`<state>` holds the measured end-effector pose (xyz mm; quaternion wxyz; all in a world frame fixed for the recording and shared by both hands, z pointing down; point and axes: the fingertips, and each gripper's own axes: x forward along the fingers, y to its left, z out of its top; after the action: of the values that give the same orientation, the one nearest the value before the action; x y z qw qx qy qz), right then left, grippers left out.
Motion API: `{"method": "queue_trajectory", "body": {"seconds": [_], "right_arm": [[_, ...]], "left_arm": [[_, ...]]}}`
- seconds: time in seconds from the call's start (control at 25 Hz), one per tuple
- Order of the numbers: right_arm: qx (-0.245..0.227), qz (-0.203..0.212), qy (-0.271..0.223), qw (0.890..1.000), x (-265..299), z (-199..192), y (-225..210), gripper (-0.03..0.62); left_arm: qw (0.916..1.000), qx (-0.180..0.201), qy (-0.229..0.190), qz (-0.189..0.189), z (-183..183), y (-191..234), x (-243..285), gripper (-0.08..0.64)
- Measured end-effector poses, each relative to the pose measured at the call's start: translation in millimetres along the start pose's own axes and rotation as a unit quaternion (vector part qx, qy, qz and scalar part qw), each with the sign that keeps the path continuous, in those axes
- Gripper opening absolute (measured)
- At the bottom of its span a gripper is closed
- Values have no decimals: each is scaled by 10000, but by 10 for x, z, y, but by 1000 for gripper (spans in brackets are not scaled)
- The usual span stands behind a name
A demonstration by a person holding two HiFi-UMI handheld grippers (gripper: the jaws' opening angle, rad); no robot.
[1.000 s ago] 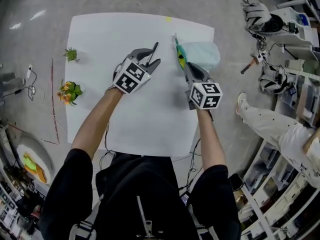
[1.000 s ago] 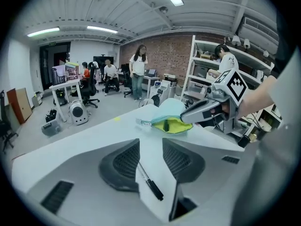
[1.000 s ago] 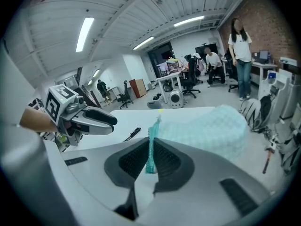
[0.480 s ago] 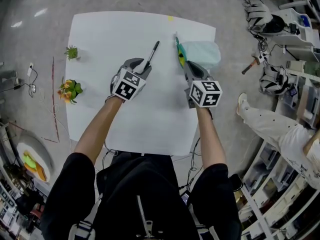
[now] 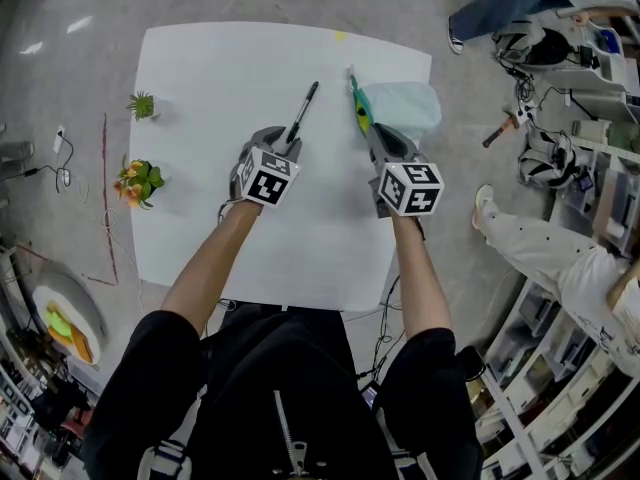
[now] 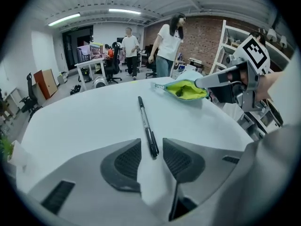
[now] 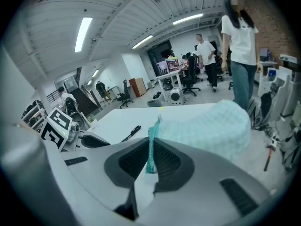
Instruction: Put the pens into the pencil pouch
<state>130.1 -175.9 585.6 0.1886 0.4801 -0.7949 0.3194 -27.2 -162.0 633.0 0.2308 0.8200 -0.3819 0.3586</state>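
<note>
Head view shows us the white counter (image 5: pixel 200 88) with one black pen (image 5: pixel 303 111) lying on it, near the pencil pouch (image 5: pixel 405 106) but not touching it. Our left tongs (image 6: pixel 151 150) stand half open with the near end of the pen between them, not pinched yet. Our right tongs (image 7: pixel 151 157) are pinched tight on the zip edge of the pencil pouch, holding its yellow mouth open. We think the thin, round pen could roll away or tip down, because we would grab only its end, and then it might miss the mouth
</note>
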Motion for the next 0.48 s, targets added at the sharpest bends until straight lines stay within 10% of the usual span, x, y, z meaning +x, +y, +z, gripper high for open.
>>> {"method": "queue_trajectory", "body": {"seconds": [0.48], "right_arm": [[31, -54, -7, 10000, -12, -6, -22, 38]], "left_arm": [[9996, 96, -118, 242, -35, -10, 21, 80]]}}
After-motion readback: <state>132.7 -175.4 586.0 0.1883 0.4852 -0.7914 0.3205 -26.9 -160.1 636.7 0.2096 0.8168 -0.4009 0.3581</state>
